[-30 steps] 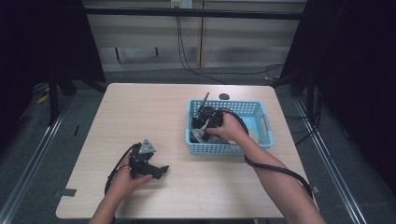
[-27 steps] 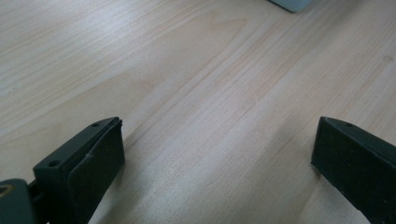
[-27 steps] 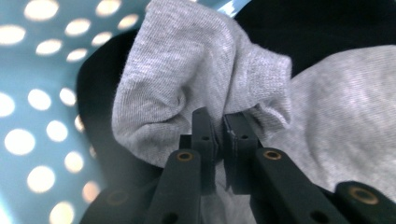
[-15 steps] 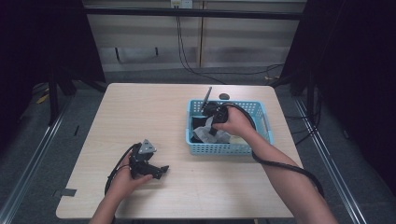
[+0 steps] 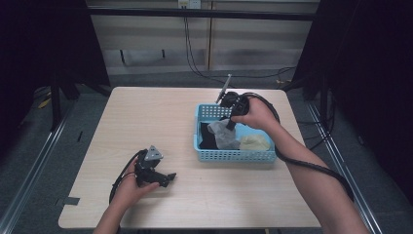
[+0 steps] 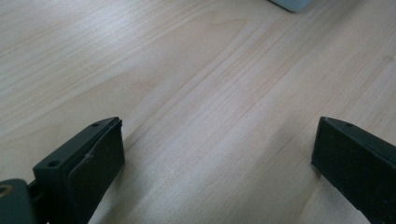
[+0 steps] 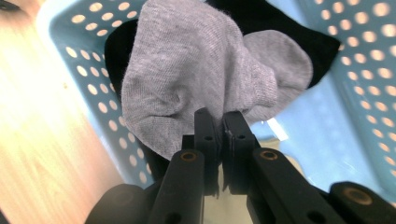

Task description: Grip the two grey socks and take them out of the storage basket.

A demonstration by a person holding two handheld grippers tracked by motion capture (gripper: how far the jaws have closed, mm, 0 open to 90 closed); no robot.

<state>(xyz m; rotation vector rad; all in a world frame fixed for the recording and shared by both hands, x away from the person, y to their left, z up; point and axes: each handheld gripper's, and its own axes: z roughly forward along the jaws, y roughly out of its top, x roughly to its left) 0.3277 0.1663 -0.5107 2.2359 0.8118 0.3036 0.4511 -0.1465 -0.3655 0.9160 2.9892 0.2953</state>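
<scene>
While the left gripper (image 5: 168, 178) is rested open on the pale wooden table (image 5: 146, 122), a grey sock (image 7: 196, 79) is clamped by the right gripper (image 7: 219, 126) above the blue basket (image 5: 234, 156), dark curtains flanking the room.

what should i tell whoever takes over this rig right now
Right gripper: jaws shut on the grey sock, lifted above the blue basket.
Left gripper: jaws open, nothing between them, resting on the table.
In the basket: a black garment and a pale yellow one.
Done: grey sock gripped and raised.
Left: probably carry it out to the table, then take the others.
</scene>
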